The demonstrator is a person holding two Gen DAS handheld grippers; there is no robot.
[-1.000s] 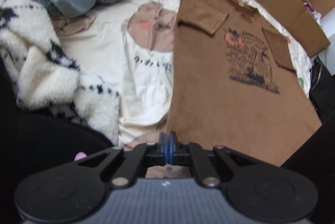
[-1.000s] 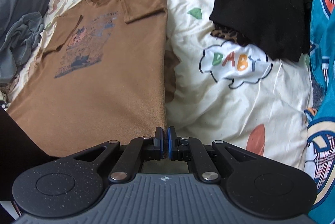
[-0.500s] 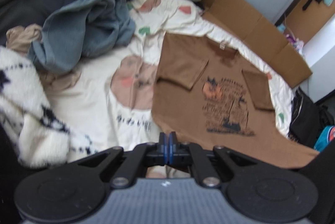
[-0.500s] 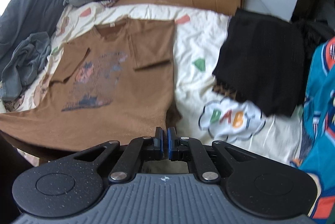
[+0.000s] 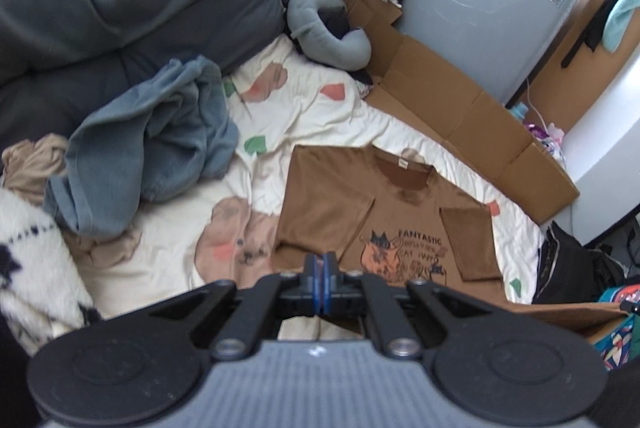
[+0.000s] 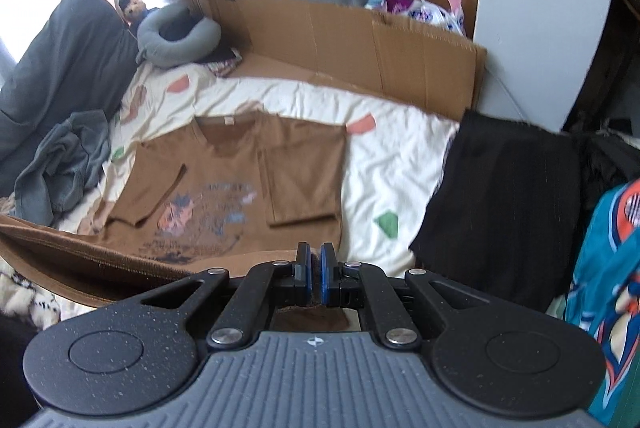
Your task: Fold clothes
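A brown short-sleeved cotton T-shirt (image 5: 384, 212) with a dark and orange cat print lay chest-up on the cream bedsheet (image 5: 320, 120) patterned with coloured shapes, both sleeves folded inward over the front. Its lower hem was raised off the bed. The left tongs (image 5: 321, 282) were pressed fully together, blue pads meeting, at the hem's left corner; the cloth between them could not be seen, though the raised brown edge ran off to the right from there. The right tongs (image 6: 316, 278) were nearly together, with brown cloth pinched in the narrow slit between the pads and the hem (image 6: 92, 260) stretching away to the left, lifted above the sheet. A crumpled grey-blue garment (image 5: 148, 148) lay beside the shirt's left side, a folded black garment (image 6: 504, 204) well to its right, and flattened brown cardboard (image 6: 360, 52) stood along the bed's far edge.
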